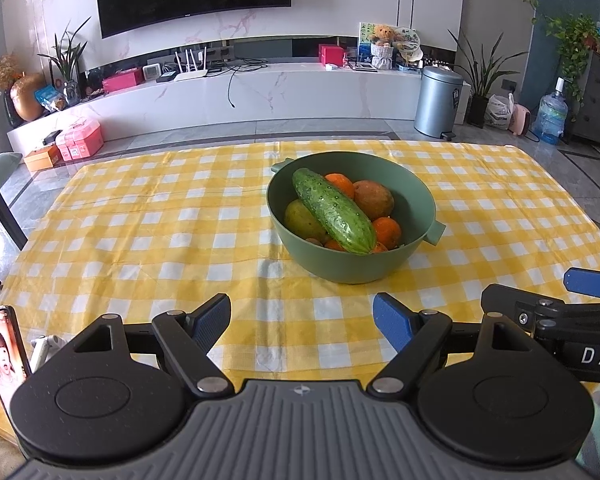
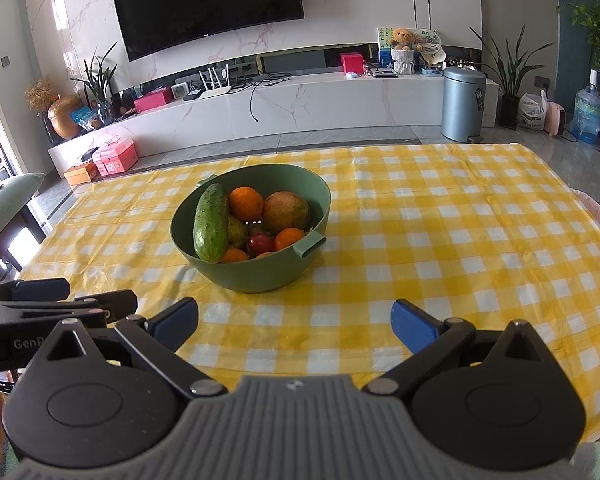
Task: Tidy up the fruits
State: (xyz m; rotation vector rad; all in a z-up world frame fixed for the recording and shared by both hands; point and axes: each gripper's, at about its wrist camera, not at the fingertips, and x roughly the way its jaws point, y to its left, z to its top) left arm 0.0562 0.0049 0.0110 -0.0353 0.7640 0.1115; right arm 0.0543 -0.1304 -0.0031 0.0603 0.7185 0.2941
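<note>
A green bowl [image 1: 416, 196] [image 2: 260, 276] stands on the yellow checked tablecloth [image 1: 140, 216] [image 2: 440, 220]. A cucumber [image 1: 332, 210] [image 2: 211, 222] lies across the fruit inside it. Around it are oranges [image 1: 387, 232] [image 2: 245, 202], a brownish round fruit [image 1: 374, 199] [image 2: 286, 211], a yellow-green fruit [image 1: 303, 220] and a small red fruit [image 2: 261, 244]. My left gripper [image 1: 302, 320] hangs open and empty near the table's front edge, short of the bowl. My right gripper [image 2: 294, 322] is also open and empty, to the right of the left one, which shows at the left edge [image 2: 40, 300].
A phone [image 1: 2, 350] on a stand sits at the near left of the table. Beyond the table are a white TV bench [image 1: 240, 92], a metal bin [image 1: 436, 100] [image 2: 462, 104], plants and a water jug [image 1: 552, 114]. A green cushion [image 2: 8, 204] is at the left.
</note>
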